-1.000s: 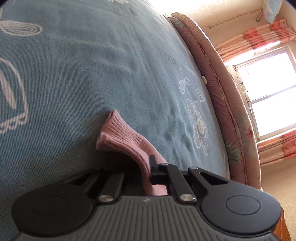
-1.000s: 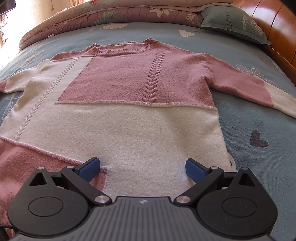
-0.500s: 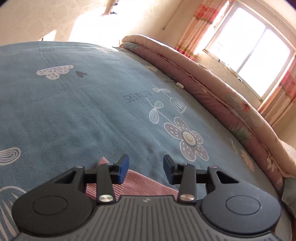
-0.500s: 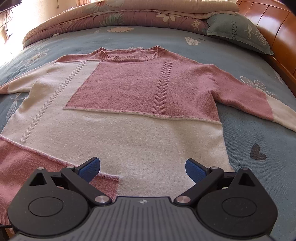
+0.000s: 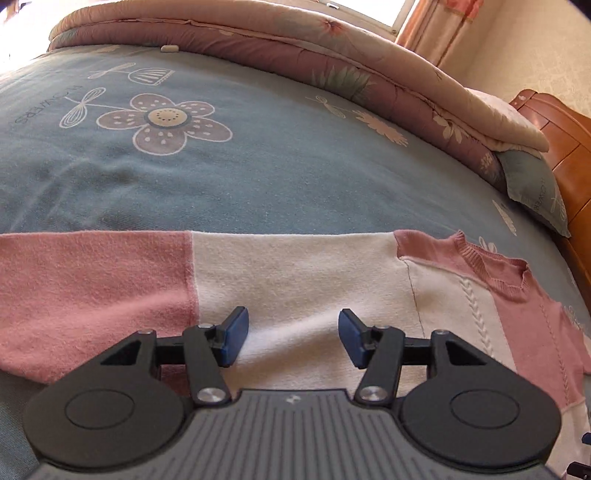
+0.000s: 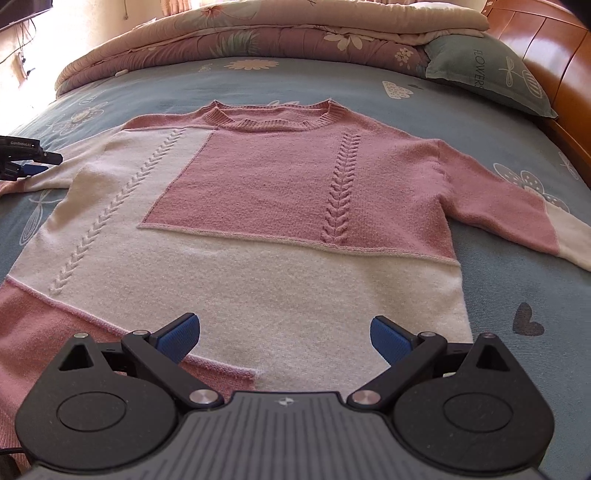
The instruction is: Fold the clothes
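Observation:
A pink and cream knit sweater [image 6: 280, 206] lies flat, front up, on the blue bed cover, neckline toward the far side and both sleeves spread out. My right gripper [image 6: 285, 336] hovers open over its cream lower hem, holding nothing. My left gripper [image 5: 291, 336] is open just above the cream part of the left sleeve [image 5: 288, 273], with the pink cuff end [image 5: 92, 280] lying to its left. In the right wrist view the left gripper [image 6: 26, 158] shows at the far left edge, over that sleeve.
The blue flowered bed cover [image 6: 498, 332] surrounds the sweater. A rolled floral quilt [image 6: 258, 33] runs along the far side, a grey-green pillow [image 6: 487, 70] sits at the far right, and the wooden headboard [image 6: 554, 48] stands behind it.
My left gripper let go of the pink cuff, opened wider and swung round over the sleeve, which now lies flat. The right gripper drew back slightly from the sweater and stayed open.

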The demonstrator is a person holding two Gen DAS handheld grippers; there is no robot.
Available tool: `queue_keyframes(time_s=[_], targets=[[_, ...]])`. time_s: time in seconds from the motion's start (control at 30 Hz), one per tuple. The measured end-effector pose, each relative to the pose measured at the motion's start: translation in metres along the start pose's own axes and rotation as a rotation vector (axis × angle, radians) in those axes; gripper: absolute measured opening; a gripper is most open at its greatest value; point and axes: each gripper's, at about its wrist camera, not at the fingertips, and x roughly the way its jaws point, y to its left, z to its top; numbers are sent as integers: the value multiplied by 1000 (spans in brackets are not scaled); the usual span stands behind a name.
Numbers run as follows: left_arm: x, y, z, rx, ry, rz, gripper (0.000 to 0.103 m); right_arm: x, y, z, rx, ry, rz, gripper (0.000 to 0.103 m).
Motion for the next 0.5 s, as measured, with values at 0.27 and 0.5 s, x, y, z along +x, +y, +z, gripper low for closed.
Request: queue_keyframes(time_s=[0.27, 0.5], targets=[[-38, -2, 5, 35, 17, 144, 55, 2, -29, -10, 95, 10, -26, 101], [-20, -108, -24, 136, 162, -256, 69, -7, -6, -3, 50, -32, 37, 101]])
